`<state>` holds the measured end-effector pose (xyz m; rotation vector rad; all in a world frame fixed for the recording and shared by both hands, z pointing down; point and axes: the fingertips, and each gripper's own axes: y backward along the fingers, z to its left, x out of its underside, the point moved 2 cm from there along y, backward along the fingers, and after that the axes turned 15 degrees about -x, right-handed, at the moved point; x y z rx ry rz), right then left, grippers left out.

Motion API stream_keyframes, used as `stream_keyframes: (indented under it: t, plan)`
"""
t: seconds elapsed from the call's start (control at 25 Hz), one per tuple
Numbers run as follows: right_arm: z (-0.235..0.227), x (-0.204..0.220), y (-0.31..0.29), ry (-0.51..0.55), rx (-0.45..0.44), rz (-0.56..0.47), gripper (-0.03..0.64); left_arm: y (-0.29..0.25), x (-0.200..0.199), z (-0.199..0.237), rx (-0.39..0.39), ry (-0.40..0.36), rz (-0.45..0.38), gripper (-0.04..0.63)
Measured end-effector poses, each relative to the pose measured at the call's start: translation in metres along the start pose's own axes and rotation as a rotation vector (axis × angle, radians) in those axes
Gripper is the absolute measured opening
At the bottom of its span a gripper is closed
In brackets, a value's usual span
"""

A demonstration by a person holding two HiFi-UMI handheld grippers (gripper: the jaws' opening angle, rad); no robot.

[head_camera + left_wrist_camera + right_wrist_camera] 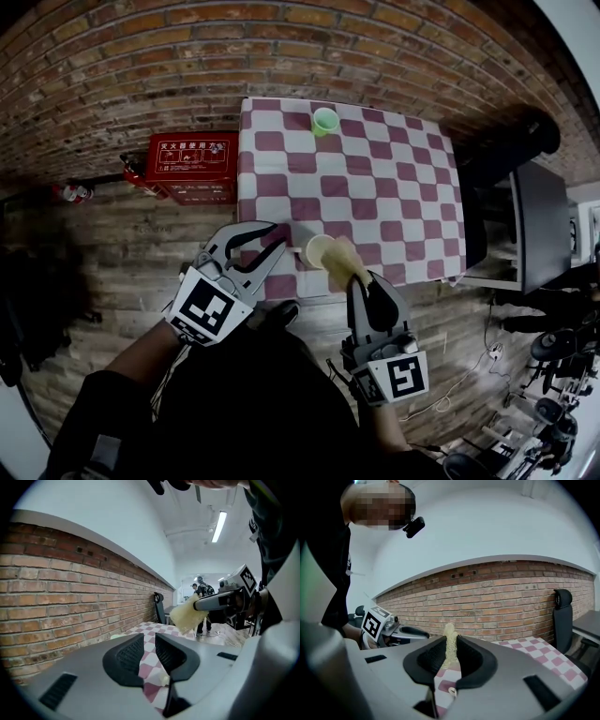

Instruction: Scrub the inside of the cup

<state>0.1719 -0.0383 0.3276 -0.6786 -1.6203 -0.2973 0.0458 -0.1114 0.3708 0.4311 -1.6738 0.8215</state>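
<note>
Sitting near the surface's (375, 178) front edge, the cream cup (317, 250) has the sponge (349, 264) just right of it, clamped in the right hand-held gripper (361, 281); the left hand-held gripper (279, 235), jaws apart and empty, hovers just left of it.

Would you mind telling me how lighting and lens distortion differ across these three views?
Head view: heavy fisheye bows the brick wall, corners dark, checked table evenly lit. Left gripper view: ceiling light blows out, background soft. Right gripper view: sponge fairly sharp, edges vignetted.
</note>
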Motion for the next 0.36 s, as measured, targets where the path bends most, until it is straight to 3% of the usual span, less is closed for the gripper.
stream_keyframes:
  t: [0.36]
  plan:
    - [-0.0021, 0.007, 0.0003, -0.001, 0.008, 0.017, 0.071, -0.0021, 0.0014, -0.002, 0.012, 0.001, 0.0, 0.086]
